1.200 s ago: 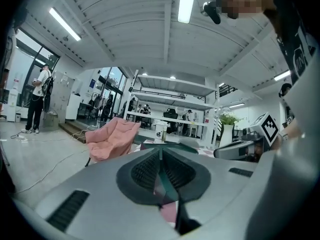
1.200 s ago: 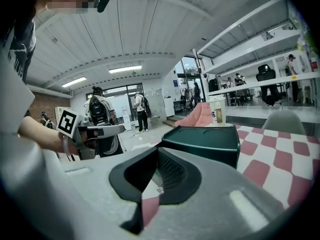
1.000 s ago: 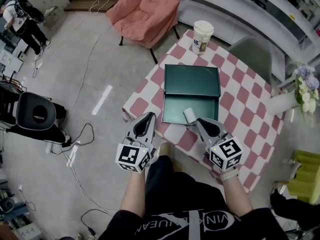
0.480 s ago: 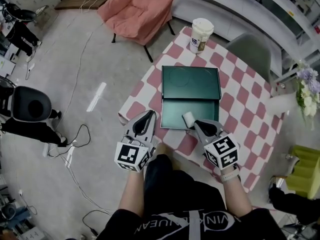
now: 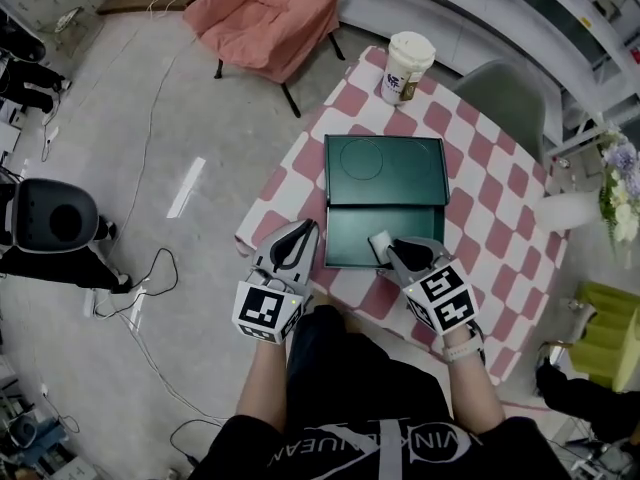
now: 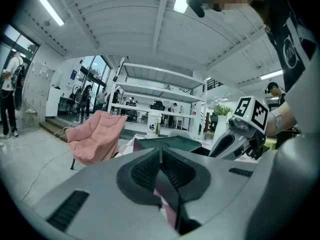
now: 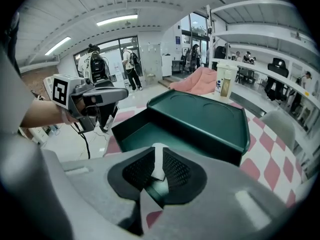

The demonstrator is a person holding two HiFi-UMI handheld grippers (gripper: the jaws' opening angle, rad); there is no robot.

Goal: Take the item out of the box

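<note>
Checkered pink-and-white table (image 5: 500,218) is carrying an open green box (image 5: 352,236), with both tongs hovering at its near edge.
At the near-left edge, the left gripper (image 5: 303,230) is hanging just beside the box, its jaws pressed together and empty. The right gripper (image 5: 392,249) is pointing down into the box's near-right corner. Its jaws have just been opening and are standing slightly apart, with the small white item (image 5: 380,240) showing in the narrow gap at their tips while lying inside the box. Behind it the lid (image 5: 385,173) is lying open. At the far corner a paper cup (image 5: 405,68) is standing, its dark label too small to read.
</note>
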